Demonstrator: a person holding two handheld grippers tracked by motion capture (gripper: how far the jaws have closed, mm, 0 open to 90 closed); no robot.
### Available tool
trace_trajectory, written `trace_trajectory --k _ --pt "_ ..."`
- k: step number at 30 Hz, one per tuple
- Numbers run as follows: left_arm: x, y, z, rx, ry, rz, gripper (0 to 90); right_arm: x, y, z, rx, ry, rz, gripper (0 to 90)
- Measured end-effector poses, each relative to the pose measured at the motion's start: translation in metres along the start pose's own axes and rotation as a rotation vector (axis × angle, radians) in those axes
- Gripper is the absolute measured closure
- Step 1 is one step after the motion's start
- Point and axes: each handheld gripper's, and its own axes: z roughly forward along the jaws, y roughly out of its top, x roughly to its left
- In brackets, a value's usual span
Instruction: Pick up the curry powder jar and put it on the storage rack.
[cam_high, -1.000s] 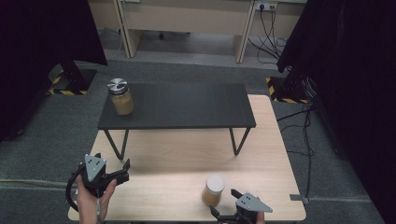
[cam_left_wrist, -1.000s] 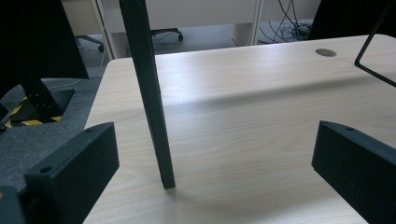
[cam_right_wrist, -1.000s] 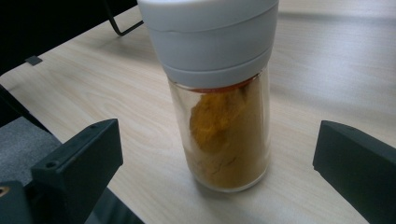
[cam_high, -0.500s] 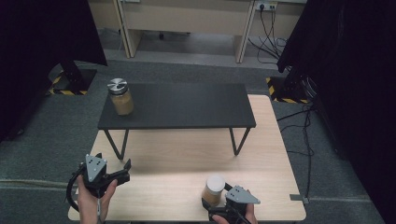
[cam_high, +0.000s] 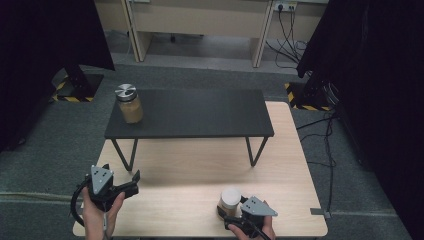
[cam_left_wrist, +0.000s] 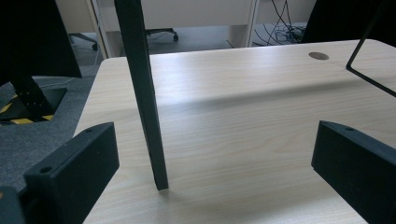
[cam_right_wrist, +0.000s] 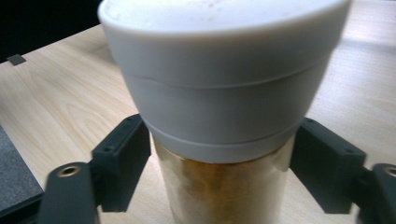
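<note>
Item: jar (cam_high: 230, 201) with a white lid, clear body holding brown powder or granules. Location: upright on the light wood table (cam_high: 200, 175), near its front edge, right of centre.

Right tongs (cam_high: 231, 216): jaws have just been closing and now stand one on each side of the jar body just under the lid; in the right gripper view (cam_right_wrist: 219, 182) both pads appear to press on the glass.

Left tongs (cam_high: 135, 181): spread wide, nothing between them, low over the front left part of the table beside a leg of the black stand (cam_high: 190, 115).

Also present: second jar (cam_high: 129, 104), metal lid, on the left end of the black stand.

Handling: likely rigid and moderately heavy for its size; smooth wall probably slippery, and breakable if glass. Best taken on the straight body below the lid, where the overhanging rim would check a slip. Keep upright.
</note>
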Motion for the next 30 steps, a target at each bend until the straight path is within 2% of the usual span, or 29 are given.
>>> trace_trajectory --k 1,11,20,30 --pt "0.0002 -0.0001 0.0 -0.001 0.0 -0.003 0.0 0.0001 -0.0003 -0.0009 0.0 -0.007 -0.006 30.5" --pt "0.0004 -0.0008 0.0019 0.006 0.004 0.001 0.1 -0.001 -0.0069 -0.0006 -0.028 -0.004 -0.023 31.1" --pt "0.0011 -0.0006 0.0029 0.01 0.002 0.001 0.1 0.0005 -0.0051 -0.0011 -0.028 -0.007 -0.05 32.0" --pt "0.002 -0.0006 0.0024 0.006 0.001 -0.005 0.1 -0.0032 -0.0058 -0.0033 -0.04 -0.003 -0.036 32.9"
